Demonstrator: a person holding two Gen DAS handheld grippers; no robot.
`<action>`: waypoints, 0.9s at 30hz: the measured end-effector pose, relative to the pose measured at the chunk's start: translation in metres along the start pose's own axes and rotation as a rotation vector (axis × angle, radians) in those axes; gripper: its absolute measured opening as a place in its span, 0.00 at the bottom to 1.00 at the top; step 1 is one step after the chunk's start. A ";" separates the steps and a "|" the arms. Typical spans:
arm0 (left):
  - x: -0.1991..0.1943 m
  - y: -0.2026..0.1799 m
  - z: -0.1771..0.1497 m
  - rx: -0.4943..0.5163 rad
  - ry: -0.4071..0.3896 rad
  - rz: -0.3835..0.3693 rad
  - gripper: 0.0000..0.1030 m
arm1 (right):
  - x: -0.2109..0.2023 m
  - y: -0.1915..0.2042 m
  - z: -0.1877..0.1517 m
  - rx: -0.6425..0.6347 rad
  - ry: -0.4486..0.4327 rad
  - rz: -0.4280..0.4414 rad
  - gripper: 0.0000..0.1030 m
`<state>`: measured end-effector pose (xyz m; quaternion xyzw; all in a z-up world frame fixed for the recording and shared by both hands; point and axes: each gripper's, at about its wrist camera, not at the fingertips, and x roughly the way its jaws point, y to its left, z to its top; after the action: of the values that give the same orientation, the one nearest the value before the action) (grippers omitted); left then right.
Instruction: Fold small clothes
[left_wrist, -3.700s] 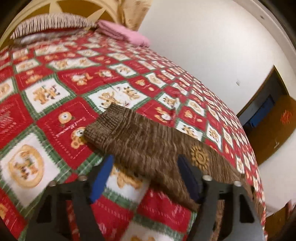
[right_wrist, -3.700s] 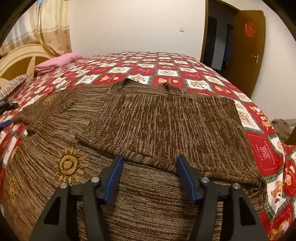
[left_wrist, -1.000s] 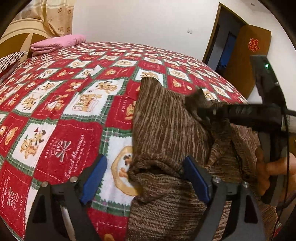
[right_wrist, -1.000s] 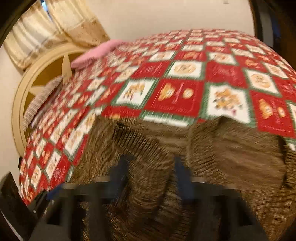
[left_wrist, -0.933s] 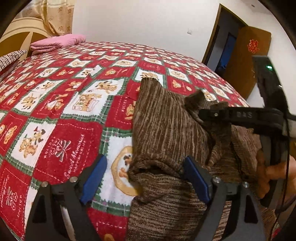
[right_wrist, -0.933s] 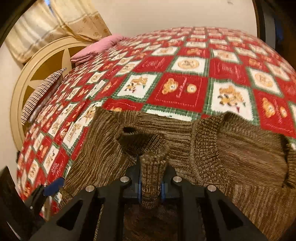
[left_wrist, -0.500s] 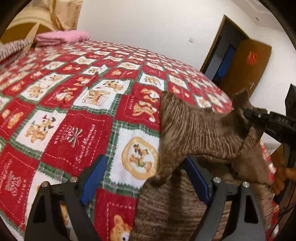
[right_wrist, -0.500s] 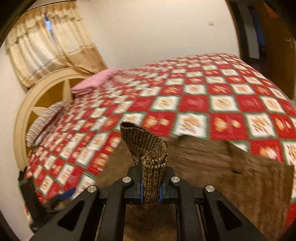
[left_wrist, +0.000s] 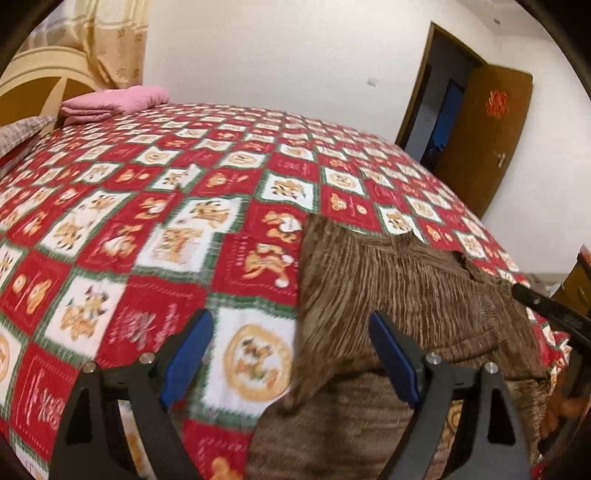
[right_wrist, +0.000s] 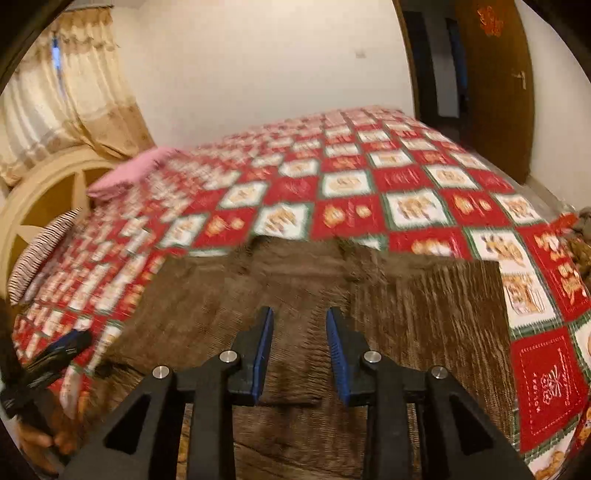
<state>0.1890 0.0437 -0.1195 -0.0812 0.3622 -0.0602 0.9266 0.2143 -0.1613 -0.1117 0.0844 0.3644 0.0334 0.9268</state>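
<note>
Sweater (left_wrist: 399, 280) first, as the left wrist view has it: a brown ribbed knit lying on the red-and-white patchwork bedspread (left_wrist: 147, 221), down toward the near edge of the bed and over to the right-hand side of it. A folded panel lies across the lower layer, its long axis running left to right across the view, and its left edge ends ahead of the left gripper (left_wrist: 291, 358). That gripper hangs with its blue-padded jaws spread wide and nothing between them; bedspread shows under the left finger, knit under the right. A dark part of the right gripper's rig reaches in at the far right. At the head of the bed lie a pink folded blanket (left_wrist: 114, 101) and a striped pillow (left_wrist: 22, 129).

Right wrist view next, somewhat blurred. The right gripper (right_wrist: 299, 350) sits above the middle of the sweater (right_wrist: 424, 306), pointing down at it. Its jaws have just been opening and now stand a narrow gap apart, with no cloth caught between the pads; the knit lies flat below them. The garment spreads to both sides of this gripper, with a fold edge just under the fingertips, and bare bedspread (right_wrist: 443, 177) beyond toward the far edge. The left gripper (right_wrist: 62, 347) shows at the lower left, off the sweater's left end.

By my reading, the right gripper is the nearer to the fold just laid, while the left stands closer to the sweater's left end, where the next fold would likely start.
</note>
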 end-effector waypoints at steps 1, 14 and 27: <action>0.006 -0.004 0.000 0.012 0.016 0.008 0.86 | 0.000 0.004 0.001 0.000 0.006 0.031 0.30; 0.025 -0.011 -0.024 0.090 0.107 0.041 0.87 | 0.024 0.011 -0.050 -0.012 0.249 0.197 0.30; 0.020 -0.012 -0.030 0.103 0.095 0.045 0.89 | 0.012 0.010 0.004 0.023 0.092 0.160 0.30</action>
<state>0.1832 0.0256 -0.1522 -0.0222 0.4038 -0.0617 0.9125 0.2257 -0.1508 -0.1148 0.1222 0.3988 0.1072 0.9025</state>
